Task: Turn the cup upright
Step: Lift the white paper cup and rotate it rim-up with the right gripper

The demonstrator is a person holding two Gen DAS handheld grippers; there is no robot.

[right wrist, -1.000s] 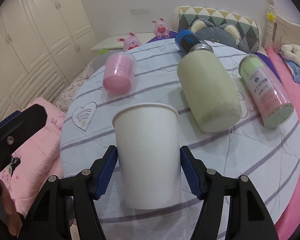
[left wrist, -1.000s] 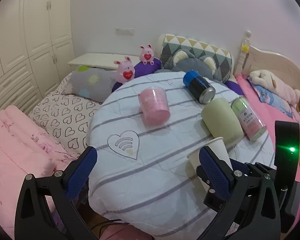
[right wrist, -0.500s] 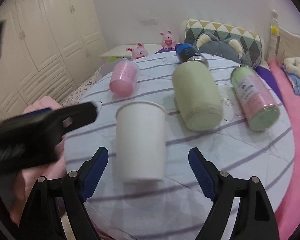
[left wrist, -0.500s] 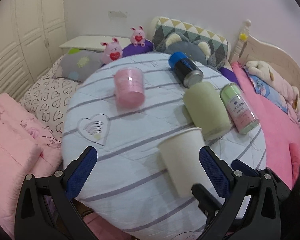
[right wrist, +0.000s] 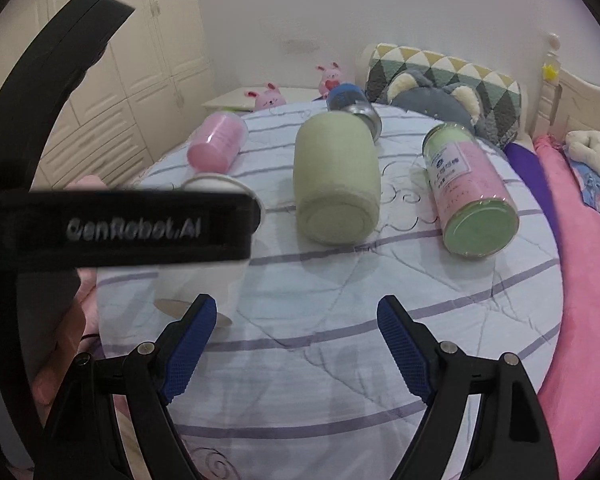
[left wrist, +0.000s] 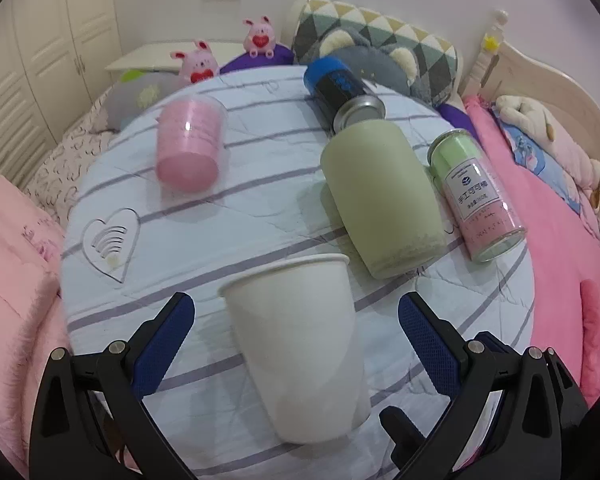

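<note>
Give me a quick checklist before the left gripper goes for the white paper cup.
1. White paper cup standing upright, mouth up: ok.
2. Left gripper open, cup between its fingers, neither pad touching: ok.
3. Right gripper open and holding nothing: ok.
4. Green cup lying apart from the paper cup: ok.
5. Pink cup upright: not ok, on its side.
6. Paper cup's base flat on the table: cannot tell, blurred.
</note>
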